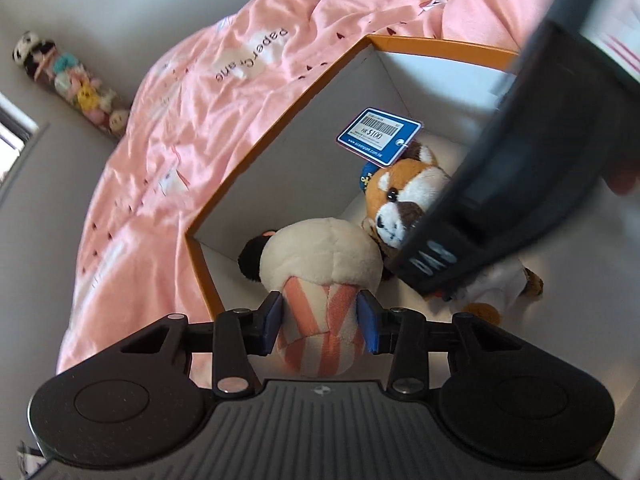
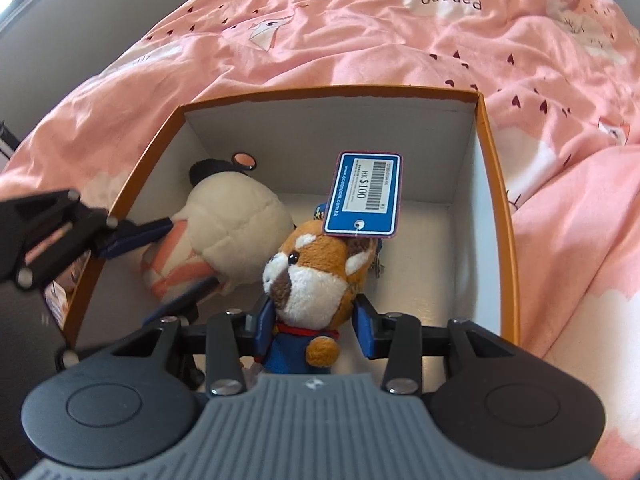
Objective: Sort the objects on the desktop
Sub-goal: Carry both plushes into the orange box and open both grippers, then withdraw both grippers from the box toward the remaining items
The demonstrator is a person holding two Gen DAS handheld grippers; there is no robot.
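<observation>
The left gripper [image 1: 320, 322] squeezes the striped body of the white soft toy [image 1: 320, 268] between its fingers. The right gripper [image 2: 314, 330] hugs the fox toy [image 2: 316, 280] inside the box [image 2: 496, 184].

In the left wrist view, the right gripper [image 1: 520, 184] crosses as a dark blur and covers most of the fox plush's [image 1: 404, 200] body. We cannot see the cream plush's [image 1: 320, 256] face from either camera. The small toys [image 1: 68, 76] against the far wall are too tiny to identify, perhaps figurines. The price tag's [image 2: 362, 194] fine print is unreadable.
</observation>
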